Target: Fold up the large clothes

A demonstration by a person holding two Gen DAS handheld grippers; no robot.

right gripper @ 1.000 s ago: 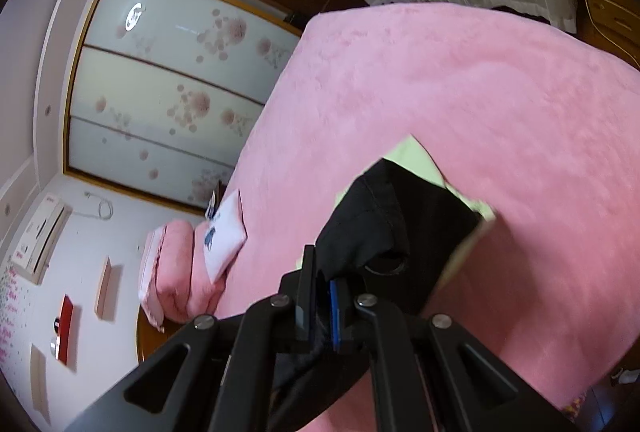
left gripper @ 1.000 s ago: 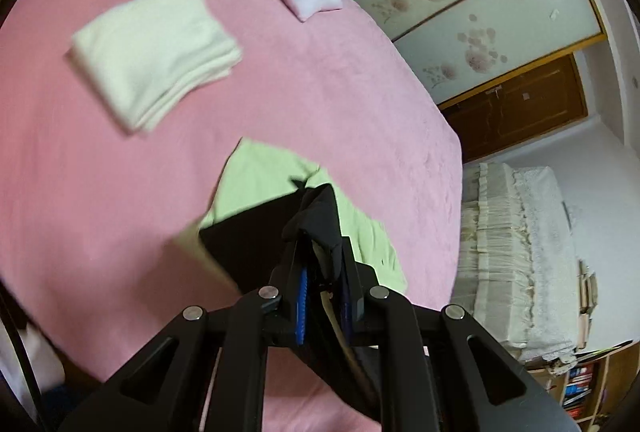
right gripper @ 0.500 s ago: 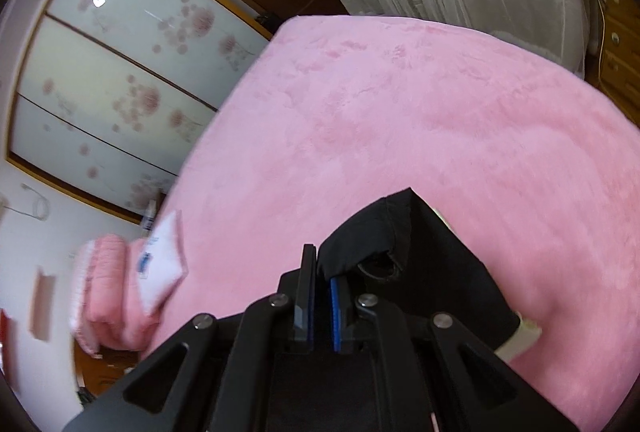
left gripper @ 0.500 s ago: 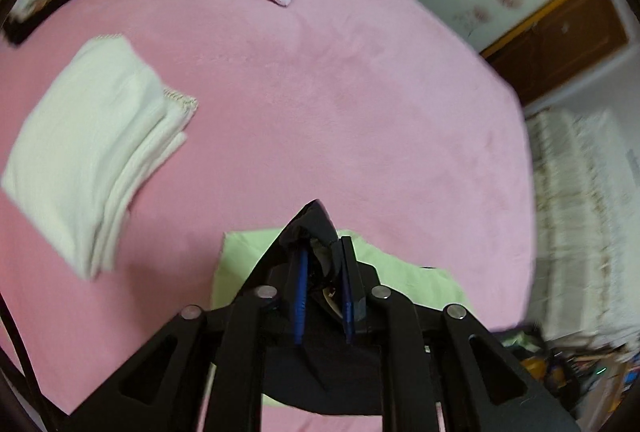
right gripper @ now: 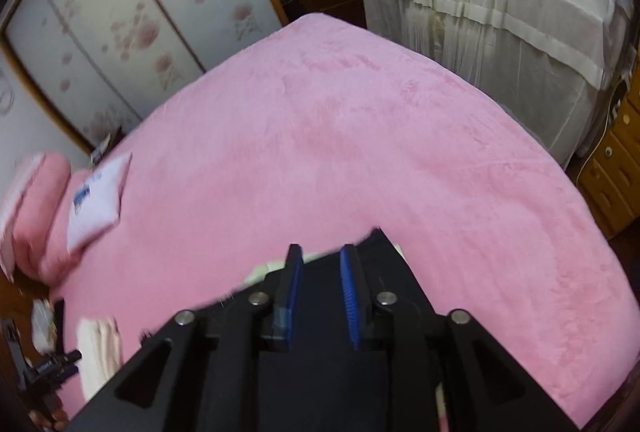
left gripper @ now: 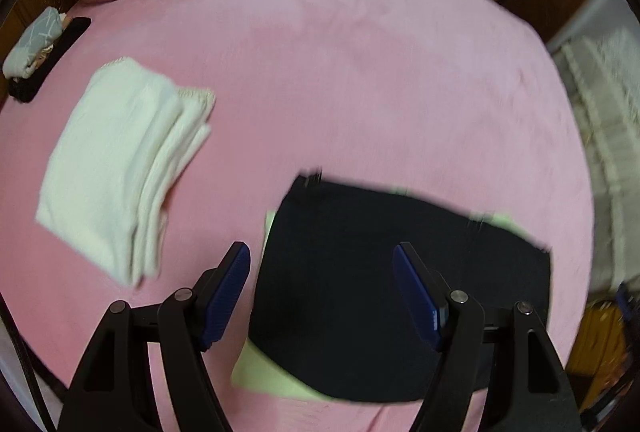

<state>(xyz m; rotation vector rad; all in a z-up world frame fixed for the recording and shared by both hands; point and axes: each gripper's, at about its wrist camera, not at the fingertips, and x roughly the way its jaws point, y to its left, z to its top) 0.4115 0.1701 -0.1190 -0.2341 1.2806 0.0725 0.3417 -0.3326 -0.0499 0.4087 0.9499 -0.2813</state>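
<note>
Two claws, both opening: my left gripper (left gripper: 320,272) is spreading wide above the folded black cloth garment (left gripper: 400,292), my right gripper (right gripper: 320,272) is parting, nothing pinched. Garment is lying on pale green cloth (left gripper: 272,376) on the pink plush bedspread (left gripper: 360,72). Risk: a pad snagging and dragging the fold open.

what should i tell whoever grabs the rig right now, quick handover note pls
Left claw: jaws opening, nothing pinched, above the black garment.
Right claw: jaws opening; black cloth lies below, no grip visible.
Things: black garment lies folded flat over a light green garment near the front edge of the pink bed. A folded white stack sits to its left.
Done: black piece laid down and let go.
Left: probably tidy or stack it; whether another fold is needed is unclear.
</note>
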